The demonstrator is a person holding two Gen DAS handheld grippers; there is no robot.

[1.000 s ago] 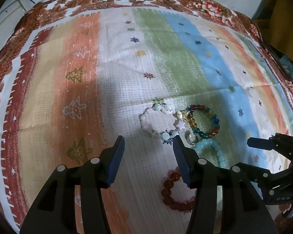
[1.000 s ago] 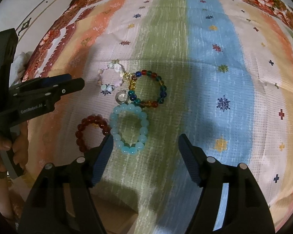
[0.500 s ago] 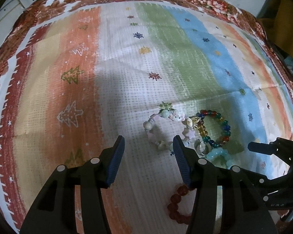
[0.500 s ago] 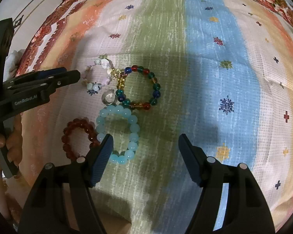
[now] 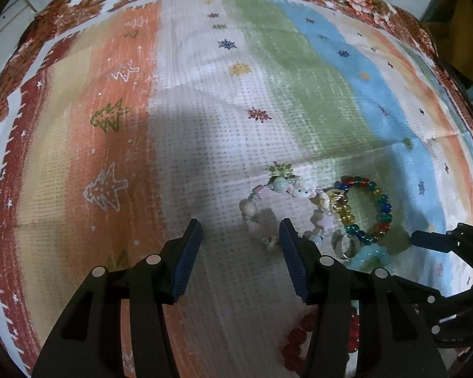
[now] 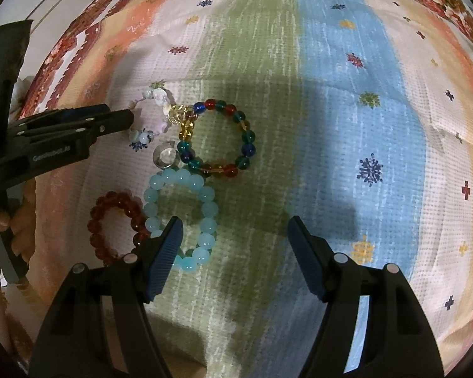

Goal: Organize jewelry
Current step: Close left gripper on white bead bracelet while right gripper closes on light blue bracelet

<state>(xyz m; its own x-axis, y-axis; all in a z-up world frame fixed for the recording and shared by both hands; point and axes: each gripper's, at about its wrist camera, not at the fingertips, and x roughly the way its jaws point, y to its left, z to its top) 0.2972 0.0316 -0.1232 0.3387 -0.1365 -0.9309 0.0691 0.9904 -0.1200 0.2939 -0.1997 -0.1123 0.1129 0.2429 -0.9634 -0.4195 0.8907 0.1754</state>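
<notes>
Right wrist view only: shows the light blue bracelet [image 6: 181, 217] whole, the dark red bracelet [image 6: 116, 225] whole just left of it, and a hand [image 6: 14, 220] gripping the left tool's handle.
Left wrist view only: most of both is hidden behind its own fingers; it shows the cloth's tree-patterned orange stripe.
Landmark, multicoloured bracelet [image 6: 217, 138]: pale pink bracelet [image 5: 280, 211] touches its left side; silver ring [image 6: 164, 157] sits at its lower left; light blue bracelet lies just below.
Left gripper [image 5: 241, 253]: fingers part-open, empty, right fingertip over the pink bracelet.
Right gripper [image 6: 235, 247]: fingers wide, empty, left finger [image 6: 164, 252] overlapping the light blue bracelet.
Surface: striped cloth [image 6: 331, 126]; no container visible.
</notes>
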